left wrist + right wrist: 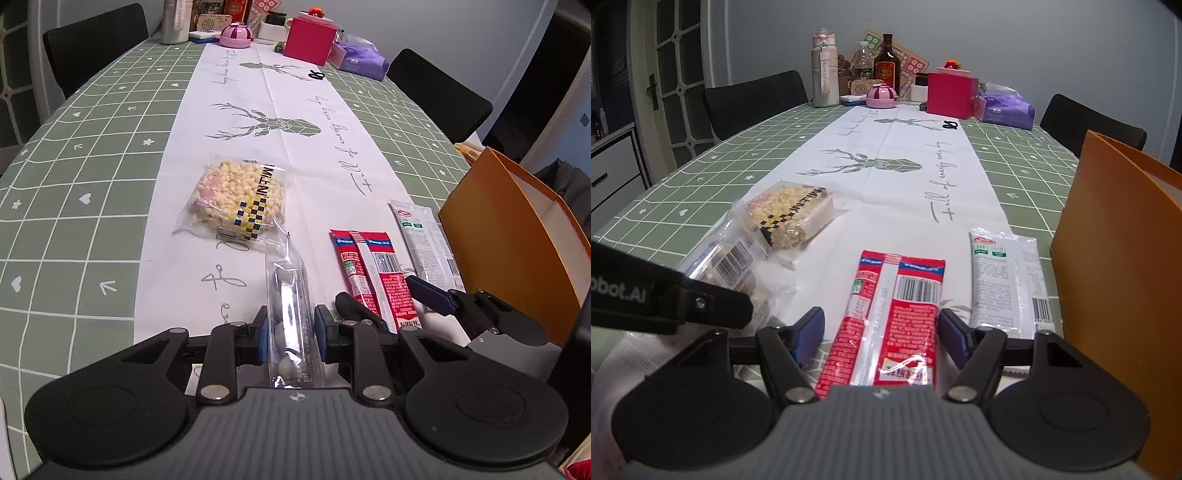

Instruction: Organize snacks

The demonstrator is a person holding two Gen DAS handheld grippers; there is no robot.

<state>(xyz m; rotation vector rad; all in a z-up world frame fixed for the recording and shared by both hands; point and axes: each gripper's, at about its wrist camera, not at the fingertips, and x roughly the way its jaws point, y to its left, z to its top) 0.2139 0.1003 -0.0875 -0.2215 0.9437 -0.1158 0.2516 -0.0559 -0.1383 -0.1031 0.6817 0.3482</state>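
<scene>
Left gripper [290, 328]: jaws narrow, blue pads pressed on both sides of the clear packet [290, 295] of pale round sweets; the packet runs lengthwise between them, its far end lying on the white runner.
Right gripper [881, 332]: jaws spread wide, one blue pad on each side of the red sachet [886, 317], not pressing it. From the left wrist view this gripper [384, 299] sits low over the near end of the same sachet.
Red sachet: flat on the runner, long axis pointing away, its near end under the right camera.
White sachet [1004, 280]: flat, just beside the red one on its right, a thin strip of runner between them; its right edge is close to the orange bag.
Orange bag [1123, 258]: stands upright at the right edge of the counter, mouth open at the top, its wall close to the right jaw.
Puffed-grain packet [236, 199]: flat on the runner beyond the clear packet, near it, apart from the sachets.
Counter [81, 206]: green grid cloth with a white runner [295, 147] down the middle; the stretch beyond the snacks is open as far as the clutter of bottles and the red box [951, 94] at the far end.
Chairs [92, 44]: dark backs along both long edges.
</scene>
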